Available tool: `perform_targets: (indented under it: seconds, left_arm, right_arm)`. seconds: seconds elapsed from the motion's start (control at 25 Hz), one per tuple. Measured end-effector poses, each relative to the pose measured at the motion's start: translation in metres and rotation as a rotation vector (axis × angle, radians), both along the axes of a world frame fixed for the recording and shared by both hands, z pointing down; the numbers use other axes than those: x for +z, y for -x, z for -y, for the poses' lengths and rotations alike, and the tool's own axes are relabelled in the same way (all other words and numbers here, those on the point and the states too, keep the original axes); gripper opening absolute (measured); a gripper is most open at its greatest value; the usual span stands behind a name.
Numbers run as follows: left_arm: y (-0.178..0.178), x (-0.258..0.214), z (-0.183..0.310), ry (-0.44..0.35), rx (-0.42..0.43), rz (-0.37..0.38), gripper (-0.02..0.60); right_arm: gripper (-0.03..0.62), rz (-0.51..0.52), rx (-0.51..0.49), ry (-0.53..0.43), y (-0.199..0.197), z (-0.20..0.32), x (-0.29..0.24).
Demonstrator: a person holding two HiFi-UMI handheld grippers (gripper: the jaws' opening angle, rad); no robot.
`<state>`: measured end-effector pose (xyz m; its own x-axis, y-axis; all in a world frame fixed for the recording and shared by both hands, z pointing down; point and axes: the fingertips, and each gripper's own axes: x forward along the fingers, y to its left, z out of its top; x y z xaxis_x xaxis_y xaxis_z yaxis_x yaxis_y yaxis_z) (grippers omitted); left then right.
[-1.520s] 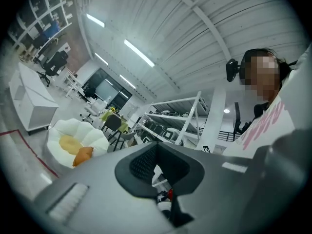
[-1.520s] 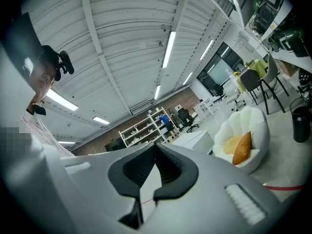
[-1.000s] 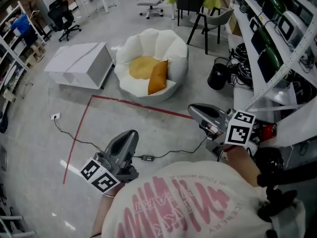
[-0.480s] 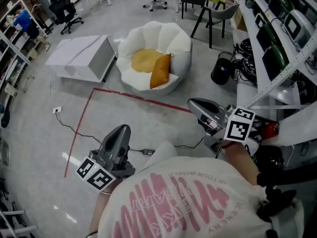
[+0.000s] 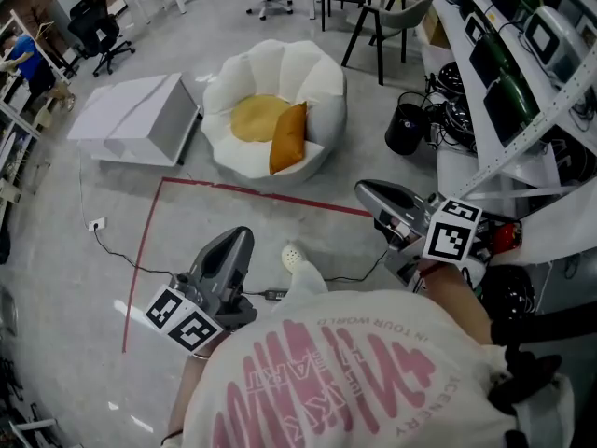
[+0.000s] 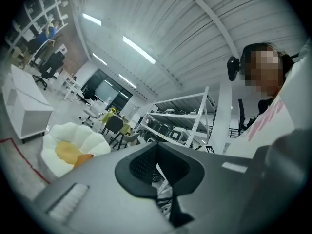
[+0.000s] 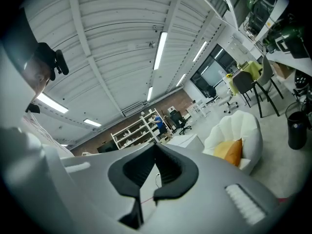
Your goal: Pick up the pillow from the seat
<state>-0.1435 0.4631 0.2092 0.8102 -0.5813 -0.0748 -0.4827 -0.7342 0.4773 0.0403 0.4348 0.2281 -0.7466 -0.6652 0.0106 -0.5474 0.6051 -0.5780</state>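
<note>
Grey concrete floor fills this workshop, with metal shelving down the right edge of the frame. Nearest, at the bottom, the left gripper and the right gripper are held out ahead of the person. Each gripper view shows its jaws clenched together with nothing between them.

Just beyond the left gripper, a light shoe steps forward over a black cable lying on the floor. Past that, a red tape line crosses the frame.

Above the tape, in the upper middle of the frame, sits the white petal-shaped seat. The orange pillow stands on edge inside it, leaning at the right of a yellow seat cushion. Its long axis runs from near to far, tipped a little rightward at the top.

The pillow lies up-frame from both sets of jaws and well apart from them, roughly between their two lines of sight. Neither gripper looks clearly nearer, though the left seems to have a slight edge. Both would need to open before closing on the pillow's narrow upper edge.

Nothing stands in the way except the cable underfoot. A white box lies left of the seat, a black bin to its right, and chairs stand farther back.
</note>
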Motion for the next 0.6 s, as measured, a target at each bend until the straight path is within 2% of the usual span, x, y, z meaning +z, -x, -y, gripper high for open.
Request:
perform_targets:
  seconds: [0.2,0.44,0.6]
  left_arm:
    - [0.005,0.004,0.051,-0.008,0.000,0.019,0.011]
    - [0.019,0.020,0.127,0.046,-0.010,0.039,0.011]
    - [0.029,0.013,0.173,0.042,-0.015,0.060,0.011]
  right_arm:
    - [0.006,-0.019,0.012,-0.001,0.001,0.048,0.000]
    - [0.006,-0.006,0.029,0.040,0.004,0.119,0.001]
    - [0.006,-0.022,0.023,0.030,0.013,0.158,-0.011]
